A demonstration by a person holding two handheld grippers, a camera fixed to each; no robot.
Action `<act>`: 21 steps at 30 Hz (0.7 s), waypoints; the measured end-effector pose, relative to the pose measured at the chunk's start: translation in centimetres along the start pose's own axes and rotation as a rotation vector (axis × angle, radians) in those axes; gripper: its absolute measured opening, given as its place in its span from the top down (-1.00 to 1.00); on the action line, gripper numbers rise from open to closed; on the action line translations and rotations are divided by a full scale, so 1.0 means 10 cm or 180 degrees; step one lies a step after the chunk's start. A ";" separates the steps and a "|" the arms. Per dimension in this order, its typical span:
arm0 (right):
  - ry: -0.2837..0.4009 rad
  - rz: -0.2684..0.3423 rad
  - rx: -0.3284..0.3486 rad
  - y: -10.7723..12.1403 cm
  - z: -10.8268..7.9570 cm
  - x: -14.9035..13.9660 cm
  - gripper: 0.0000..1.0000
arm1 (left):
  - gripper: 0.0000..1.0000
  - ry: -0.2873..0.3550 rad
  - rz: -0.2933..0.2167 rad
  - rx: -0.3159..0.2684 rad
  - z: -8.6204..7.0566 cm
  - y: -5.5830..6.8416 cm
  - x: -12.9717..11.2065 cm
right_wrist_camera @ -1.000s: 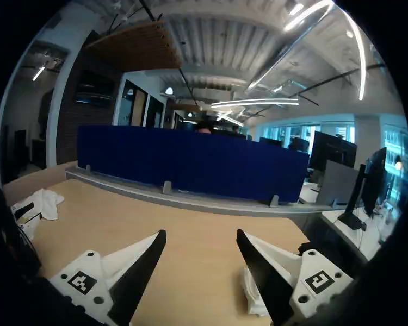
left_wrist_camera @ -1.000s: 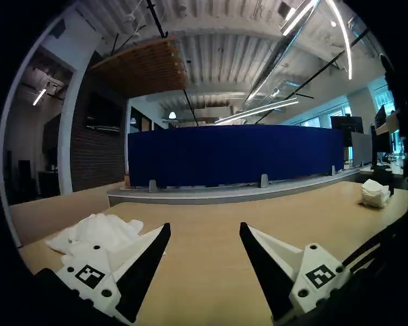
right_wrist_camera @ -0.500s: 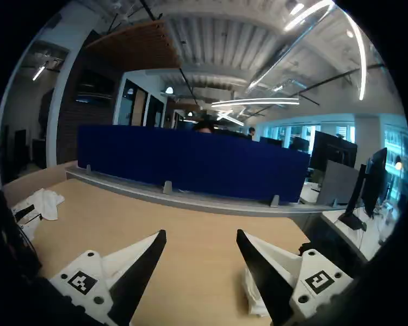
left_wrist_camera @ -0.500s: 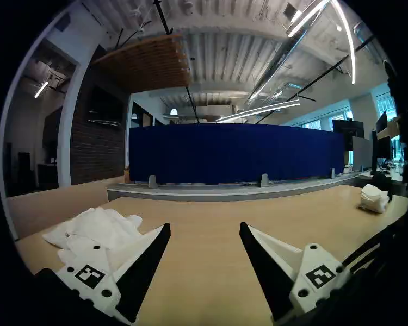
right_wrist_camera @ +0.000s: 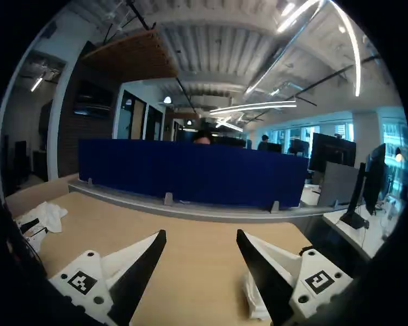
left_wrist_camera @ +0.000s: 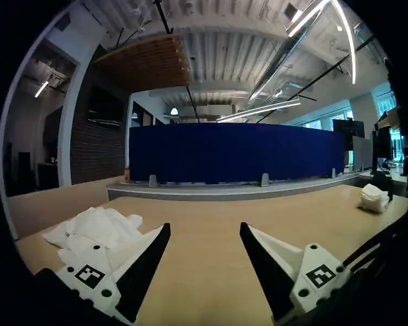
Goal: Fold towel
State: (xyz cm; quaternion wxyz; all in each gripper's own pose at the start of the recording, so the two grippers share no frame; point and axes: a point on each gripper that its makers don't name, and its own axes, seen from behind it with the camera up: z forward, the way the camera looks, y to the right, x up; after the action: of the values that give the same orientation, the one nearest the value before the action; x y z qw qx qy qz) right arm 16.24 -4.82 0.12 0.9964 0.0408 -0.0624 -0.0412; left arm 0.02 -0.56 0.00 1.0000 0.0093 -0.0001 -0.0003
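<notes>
A crumpled white towel (left_wrist_camera: 98, 228) lies on the wooden desk (left_wrist_camera: 215, 228), just ahead and left of my left gripper (left_wrist_camera: 204, 244), partly behind its left finger. That gripper is open and holds nothing. A folded white towel (left_wrist_camera: 374, 196) sits at the desk's far right. In the right gripper view, my right gripper (right_wrist_camera: 201, 250) is open and holds nothing above the desk (right_wrist_camera: 193, 250). The folded towel (right_wrist_camera: 253, 296) peeks out beside its right finger. The crumpled towel (right_wrist_camera: 47, 213) shows far left, next to the other gripper's tips (right_wrist_camera: 29, 225).
A blue partition (left_wrist_camera: 231, 152) on a grey rail (left_wrist_camera: 231, 191) borders the desk's far side. Monitors (right_wrist_camera: 345, 174) stand on a neighbouring desk to the right. People's heads show above the partition (right_wrist_camera: 193, 173).
Both cameras have shifted slightly, the right one tilting a little. The grippers stay open and the towels have not moved.
</notes>
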 end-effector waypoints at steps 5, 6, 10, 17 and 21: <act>0.0045 0.0106 -0.0006 0.19 -0.06 0.02 -1.00 | -0.89 0.0000 0.0001 0.0000 0.00 0.00 0.01; 0.0058 0.0136 -0.0019 0.24 -0.07 0.02 -1.00 | -0.89 0.0000 0.0001 0.0000 0.00 0.00 0.01; 0.0148 0.0246 -0.0053 0.38 -0.09 -0.01 -1.00 | -0.89 0.0000 0.0001 0.0000 0.00 0.00 0.00; 0.0267 0.0350 -0.0090 0.52 -0.07 -0.19 -1.00 | -0.89 0.0000 0.0001 0.0000 0.00 -0.01 0.00; 0.0290 0.0421 -0.0094 0.56 -0.05 -0.37 -1.00 | -0.89 0.0000 0.0002 0.0001 0.00 0.00 0.01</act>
State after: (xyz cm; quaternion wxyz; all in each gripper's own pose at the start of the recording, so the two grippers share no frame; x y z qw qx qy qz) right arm 13.03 1.10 -0.38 0.9992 0.0236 -0.0189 0.0256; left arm 0.08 -0.57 0.01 1.0000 0.0094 -0.0001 0.0000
